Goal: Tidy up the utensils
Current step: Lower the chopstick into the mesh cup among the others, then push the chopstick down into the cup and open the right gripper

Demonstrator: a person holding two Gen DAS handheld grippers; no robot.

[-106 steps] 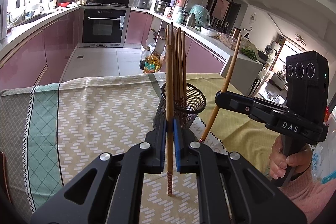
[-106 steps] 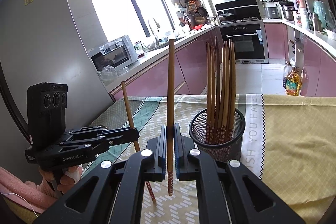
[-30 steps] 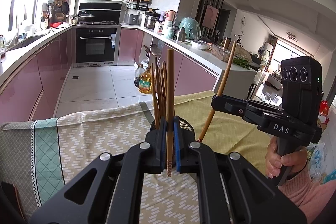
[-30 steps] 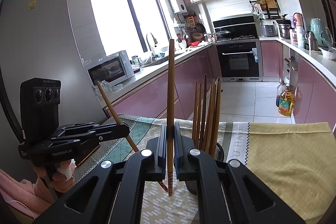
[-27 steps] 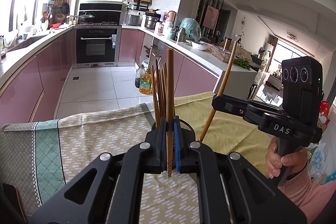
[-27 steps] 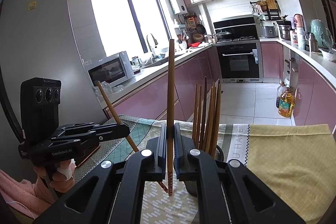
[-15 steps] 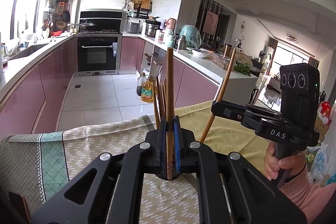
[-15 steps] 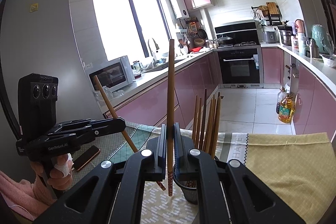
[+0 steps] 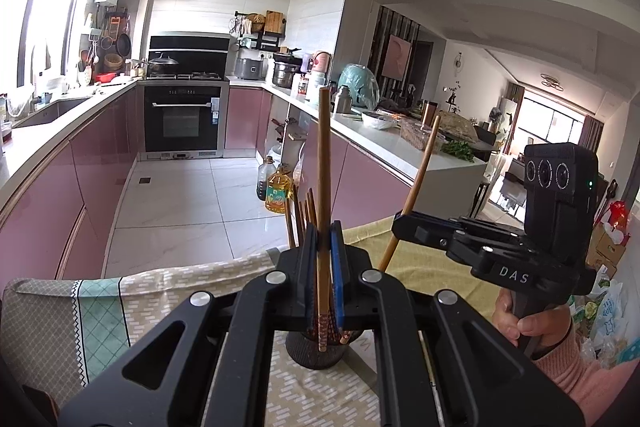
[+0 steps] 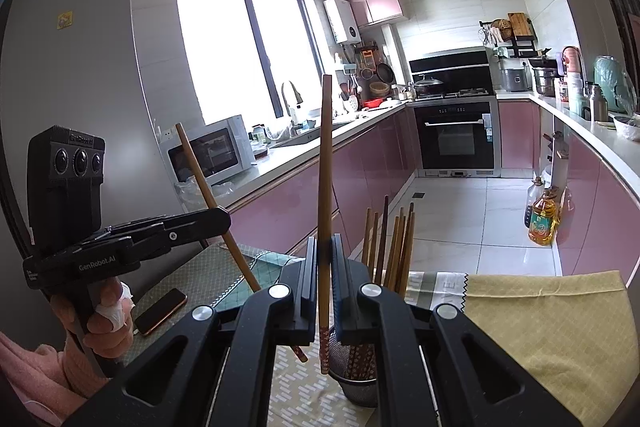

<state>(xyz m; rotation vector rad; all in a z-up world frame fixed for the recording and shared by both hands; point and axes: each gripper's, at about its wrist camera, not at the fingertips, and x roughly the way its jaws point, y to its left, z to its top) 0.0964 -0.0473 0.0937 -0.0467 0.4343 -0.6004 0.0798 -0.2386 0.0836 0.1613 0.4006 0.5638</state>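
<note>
Wooden chopsticks stand in the black mesh cup (image 10: 358,383) on the bench (image 10: 540,315). Left gripper (image 9: 323,255) fingers pinch one chopstick (image 9: 323,163) upright above the cup. Right gripper (image 10: 323,267) fingers pinch another chopstick (image 10: 325,163).

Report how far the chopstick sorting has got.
Done: several chopsticks already stand in the mesh holder. In hand: the left gripper is shut on one chopstick and the right gripper on another chopstick, both raised near the holder with their patterned tips down. Left: drop both in. No other loose utensils show on the tablecloth.
</note>
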